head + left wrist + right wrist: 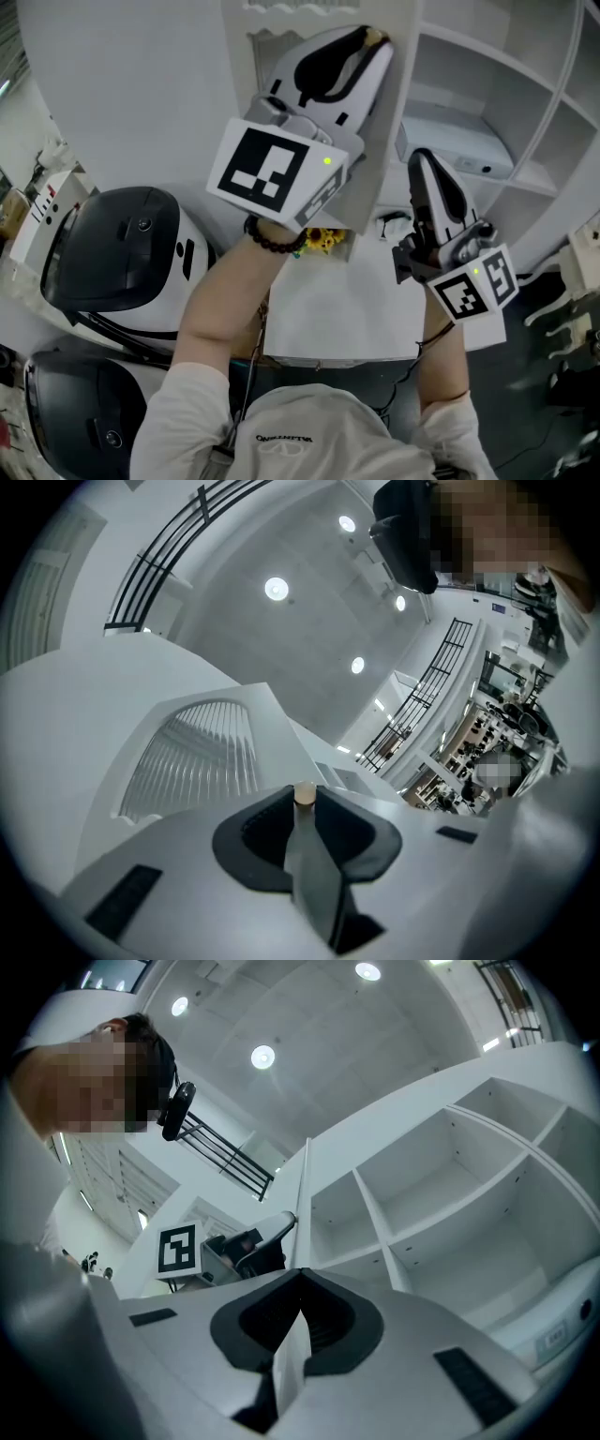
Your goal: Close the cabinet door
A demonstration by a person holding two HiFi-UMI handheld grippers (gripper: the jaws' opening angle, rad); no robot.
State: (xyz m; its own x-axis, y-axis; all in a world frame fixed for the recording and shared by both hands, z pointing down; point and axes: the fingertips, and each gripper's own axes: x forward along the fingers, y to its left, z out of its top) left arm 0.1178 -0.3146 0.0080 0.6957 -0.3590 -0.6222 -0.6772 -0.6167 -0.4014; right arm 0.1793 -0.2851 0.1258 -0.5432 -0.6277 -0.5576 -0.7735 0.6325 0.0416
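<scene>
The left hand-held gripper clamps the open cabinet door by its edge; the right hand-held gripper pinches that edge just below, shelves to its right.

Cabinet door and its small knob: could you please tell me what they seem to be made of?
Cabinet door: probably painted or laminated board. It is smooth matte white, with a thin flat edge and a ribbed arched inset.
Knob: possibly unpainted wood, as it is pale beige, round and dull, but it is too small to be sure.
</scene>
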